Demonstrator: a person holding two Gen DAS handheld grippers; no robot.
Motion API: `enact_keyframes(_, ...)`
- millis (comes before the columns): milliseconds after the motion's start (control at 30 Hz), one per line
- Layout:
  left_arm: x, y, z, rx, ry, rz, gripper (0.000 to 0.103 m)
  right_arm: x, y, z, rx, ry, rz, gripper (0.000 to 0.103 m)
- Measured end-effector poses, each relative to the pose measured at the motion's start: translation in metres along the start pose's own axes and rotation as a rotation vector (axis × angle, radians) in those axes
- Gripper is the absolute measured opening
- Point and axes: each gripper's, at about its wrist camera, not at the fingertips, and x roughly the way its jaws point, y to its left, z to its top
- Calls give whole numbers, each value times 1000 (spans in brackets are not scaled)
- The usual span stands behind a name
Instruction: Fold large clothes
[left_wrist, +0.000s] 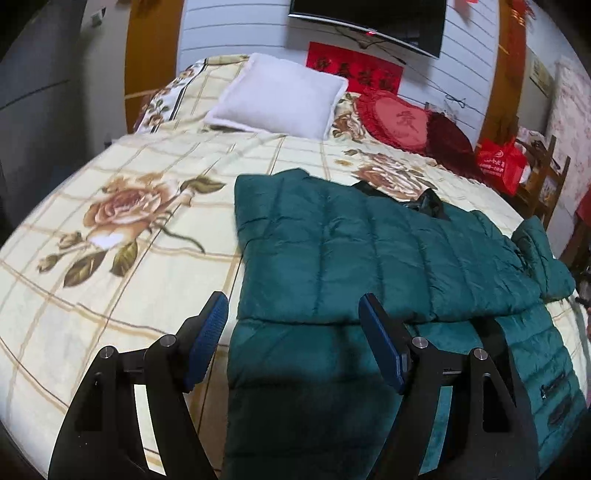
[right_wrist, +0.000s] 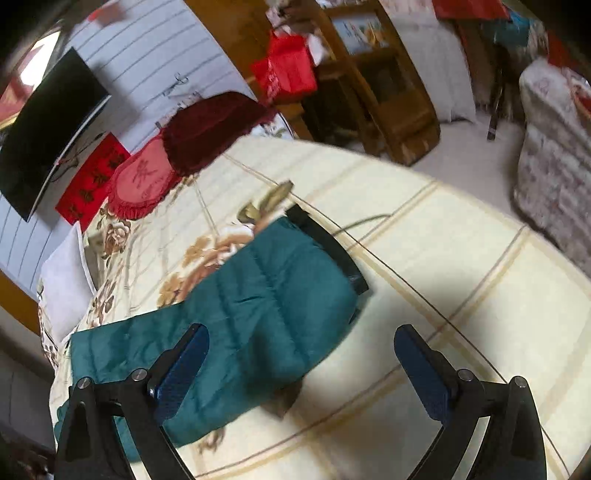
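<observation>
A dark green quilted jacket (left_wrist: 369, 251) lies spread on the flowered bedspread (left_wrist: 110, 302), with one part folded over the rest and a black lining showing at its far edge. My left gripper (left_wrist: 291, 306) hovers over the jacket's near left part, its jaws open and its blue pads (left_wrist: 210, 332) clear of the cloth. In the blurred right wrist view a green sleeve (right_wrist: 258, 295) with a black cuff (right_wrist: 328, 247) lies flat on the bed. My right gripper (right_wrist: 301, 336) stands open above the sleeve's near end, with nothing gripped.
A white pillow (left_wrist: 280, 96) and red cushions (left_wrist: 399, 122) sit at the head of the bed. A red bag (left_wrist: 498, 166) and a wooden chair (left_wrist: 546, 184) stand off the bed's right side. A dark screen (left_wrist: 369, 18) hangs on the wall.
</observation>
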Motion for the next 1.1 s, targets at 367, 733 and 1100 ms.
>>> enact_keyframes(367, 20, -4, -8, -7, 102, 138, 74, -3, 20, -2, -129, -103, -28, 20)
enact_keyframes(733, -5, -7, -5, -25, 66, 78, 74, -155, 173, -28, -342, -283, 199, 16)
enact_keyframes(1100, 0, 12, -1, -54, 112, 96, 74, -105, 402, -194, -558, -69, 538, 16)
